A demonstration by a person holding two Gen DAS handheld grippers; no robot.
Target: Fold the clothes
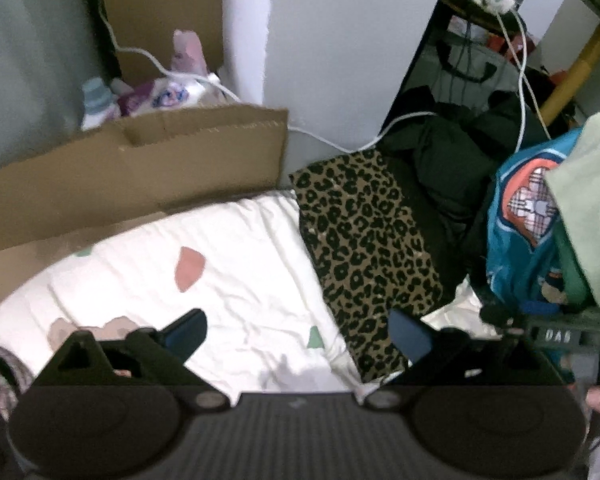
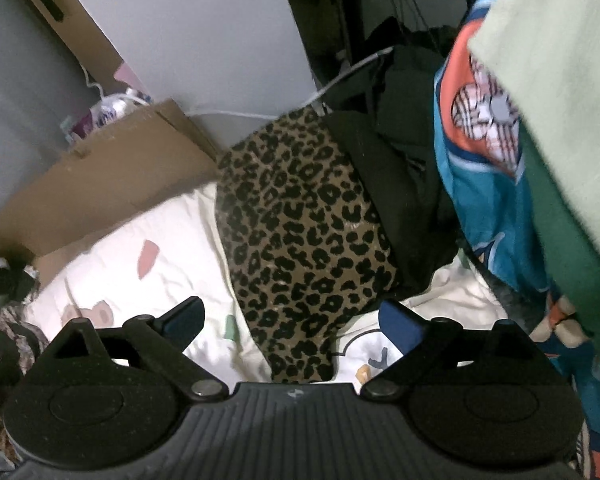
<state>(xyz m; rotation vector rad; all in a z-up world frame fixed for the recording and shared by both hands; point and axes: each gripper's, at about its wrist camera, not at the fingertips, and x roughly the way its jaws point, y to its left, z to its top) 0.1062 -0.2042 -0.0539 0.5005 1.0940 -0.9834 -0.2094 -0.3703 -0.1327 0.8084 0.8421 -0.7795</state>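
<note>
A leopard-print garment lies folded on the white bedsheet, with a black garment heaped behind it. My left gripper is open and empty, hovering over the sheet just left of the leopard piece. My right gripper is open and empty above the near end of the leopard-print garment. A teal garment with an orange and plaid patch hangs at the right, with pale green cloth over it. The teal garment also shows in the left wrist view.
A cardboard box with bottles and packets stands behind the bed at the left. A white pillar and white cable are behind. A patterned cloth lies at the left edge. The other gripper's body is at the right.
</note>
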